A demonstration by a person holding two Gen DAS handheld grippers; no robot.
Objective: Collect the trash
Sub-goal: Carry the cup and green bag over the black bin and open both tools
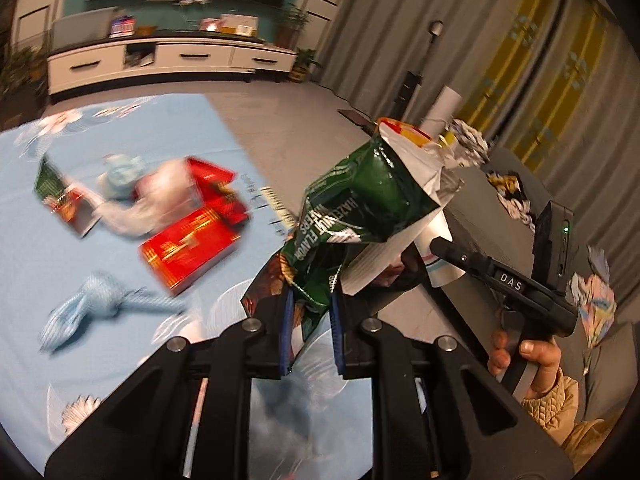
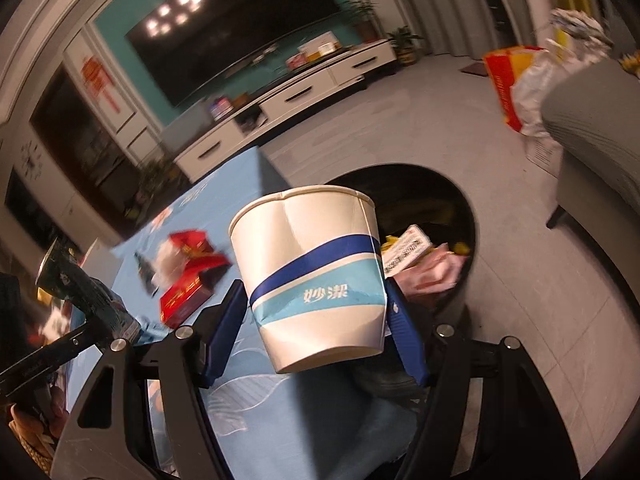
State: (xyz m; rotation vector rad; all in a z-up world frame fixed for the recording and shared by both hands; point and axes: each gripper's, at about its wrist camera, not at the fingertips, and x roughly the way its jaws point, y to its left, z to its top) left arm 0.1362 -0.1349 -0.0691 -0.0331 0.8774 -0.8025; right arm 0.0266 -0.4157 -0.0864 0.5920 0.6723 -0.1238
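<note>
My left gripper is shut on a crumpled green wafer wrapper, which stands up between its blue pads above the light blue tablecloth. My right gripper is shut on a white paper cup with blue bands, held upright just in front of a round black trash bin. The bin holds a small box and other litter. In the left wrist view the right gripper's black body and the hand gripping it show to the right. Red boxes, a second green wrapper and blue cloth pieces lie on the table.
The table's edge runs beside the bin on a grey floor. A grey sofa stands at the right with bags next to it. A white TV cabinet lines the far wall.
</note>
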